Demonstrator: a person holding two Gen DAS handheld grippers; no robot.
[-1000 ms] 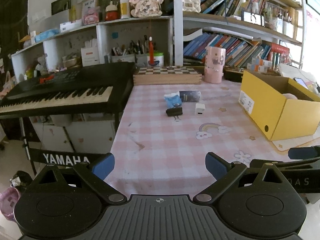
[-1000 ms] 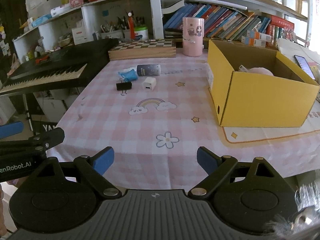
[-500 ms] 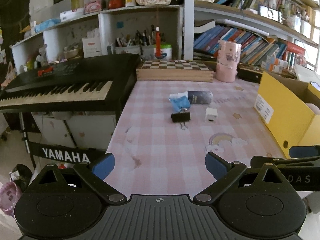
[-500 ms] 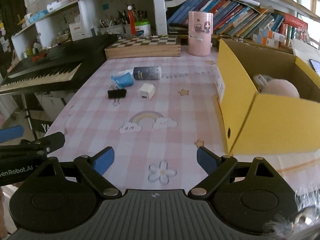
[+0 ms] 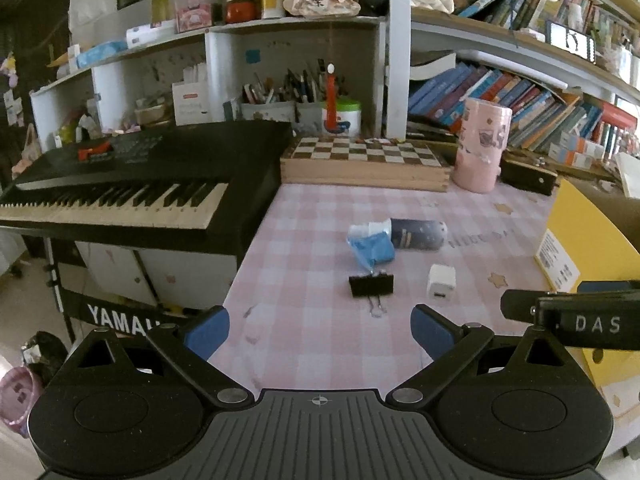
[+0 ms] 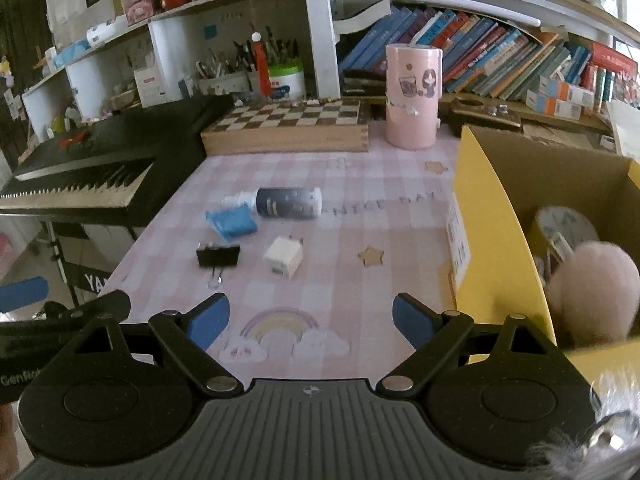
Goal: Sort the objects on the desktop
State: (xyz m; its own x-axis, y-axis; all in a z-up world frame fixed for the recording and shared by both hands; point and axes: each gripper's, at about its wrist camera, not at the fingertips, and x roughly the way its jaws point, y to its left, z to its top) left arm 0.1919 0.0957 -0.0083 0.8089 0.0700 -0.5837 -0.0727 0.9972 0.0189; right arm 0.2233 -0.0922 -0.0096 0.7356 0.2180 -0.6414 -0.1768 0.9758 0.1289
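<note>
With both the left gripper (image 5: 319, 330) and the right gripper (image 6: 310, 322) held apart and empty, the light, rigid binder clip (image 6: 218, 255) on the table (image 6: 340, 240) beside the charger (image 6: 283, 258) is probably best pinched across its black body.

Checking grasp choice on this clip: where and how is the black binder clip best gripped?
Likely across the black binder clip body's long flat faces, from above. It lies flat, wire handles toward the camera, clear of the white charger beside it.
</note>
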